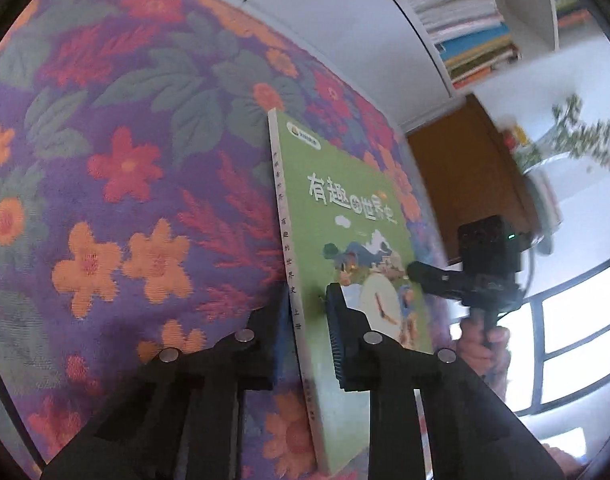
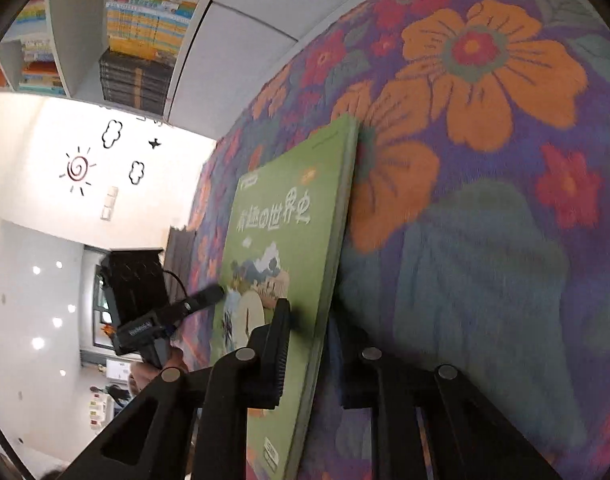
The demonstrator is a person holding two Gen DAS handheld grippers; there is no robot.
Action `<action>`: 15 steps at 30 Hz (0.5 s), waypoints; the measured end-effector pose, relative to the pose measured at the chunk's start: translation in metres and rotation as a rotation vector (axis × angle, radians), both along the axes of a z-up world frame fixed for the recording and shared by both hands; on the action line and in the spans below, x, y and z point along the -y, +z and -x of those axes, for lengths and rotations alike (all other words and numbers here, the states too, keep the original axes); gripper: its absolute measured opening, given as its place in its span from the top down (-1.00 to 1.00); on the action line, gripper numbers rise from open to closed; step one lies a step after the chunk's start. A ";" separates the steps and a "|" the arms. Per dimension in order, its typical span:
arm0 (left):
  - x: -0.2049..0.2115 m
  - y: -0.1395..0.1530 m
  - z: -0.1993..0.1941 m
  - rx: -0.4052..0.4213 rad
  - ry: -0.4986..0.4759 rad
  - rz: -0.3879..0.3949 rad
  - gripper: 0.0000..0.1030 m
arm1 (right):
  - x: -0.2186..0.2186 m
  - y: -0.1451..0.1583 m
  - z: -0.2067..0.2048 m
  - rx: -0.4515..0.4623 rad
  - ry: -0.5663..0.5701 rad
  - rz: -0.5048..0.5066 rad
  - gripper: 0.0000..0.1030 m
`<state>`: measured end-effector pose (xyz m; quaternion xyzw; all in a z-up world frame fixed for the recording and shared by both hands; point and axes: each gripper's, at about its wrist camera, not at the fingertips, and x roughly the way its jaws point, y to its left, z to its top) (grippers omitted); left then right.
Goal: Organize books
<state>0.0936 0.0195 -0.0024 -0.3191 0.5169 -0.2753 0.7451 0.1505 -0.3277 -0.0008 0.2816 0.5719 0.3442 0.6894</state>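
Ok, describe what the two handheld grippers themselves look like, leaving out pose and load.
Both the left gripper and the right gripper are matte black, with angular linkage arms joined by round silver pins. Their fingers end in flat ribbed pads. Seen from the left wrist, the right gripper carries a black box-shaped camera block with a small green light and a thin black cable.

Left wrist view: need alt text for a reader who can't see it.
The left gripper is shut on the spine edge of a green book above a floral cloth. The right gripper meets the book's far edge, with bookshelves behind.
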 end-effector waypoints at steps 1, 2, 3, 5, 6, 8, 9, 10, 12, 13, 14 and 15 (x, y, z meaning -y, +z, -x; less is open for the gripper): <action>-0.002 -0.003 0.000 -0.016 0.005 0.018 0.65 | -0.001 0.001 -0.001 0.007 -0.003 0.006 0.71; -0.002 -0.003 -0.001 -0.028 0.009 0.021 0.65 | -0.002 0.003 0.000 0.021 -0.004 0.018 0.71; -0.002 -0.003 0.001 -0.030 0.010 0.014 0.65 | -0.004 0.006 0.002 0.042 -0.009 0.036 0.71; 0.001 0.000 0.002 -0.033 0.014 0.000 0.67 | -0.006 0.011 0.008 0.066 -0.032 0.068 0.70; 0.001 0.002 0.002 -0.039 0.020 0.013 0.70 | -0.007 0.014 0.011 0.065 -0.051 0.090 0.65; 0.002 0.005 0.002 -0.037 0.027 0.015 0.67 | -0.016 0.024 0.017 0.091 -0.055 0.167 0.63; 0.005 0.009 0.002 -0.023 0.023 -0.022 0.67 | -0.017 0.028 0.018 0.106 -0.054 0.199 0.63; 0.013 0.015 0.001 -0.005 0.020 -0.060 0.66 | -0.019 0.031 0.020 0.115 -0.054 0.211 0.63; 0.019 0.026 0.004 0.034 0.011 -0.142 0.66 | -0.021 0.036 0.024 0.115 -0.054 0.203 0.63; 0.020 0.030 0.005 0.045 0.011 -0.156 0.66 | -0.020 0.037 0.025 0.112 -0.058 0.189 0.63; 0.020 0.035 0.006 0.058 0.013 -0.156 0.66 | -0.019 0.039 0.026 0.110 -0.061 0.178 0.63; 0.020 0.041 0.007 0.070 0.011 -0.154 0.66 | -0.019 0.041 0.027 0.117 -0.064 0.179 0.63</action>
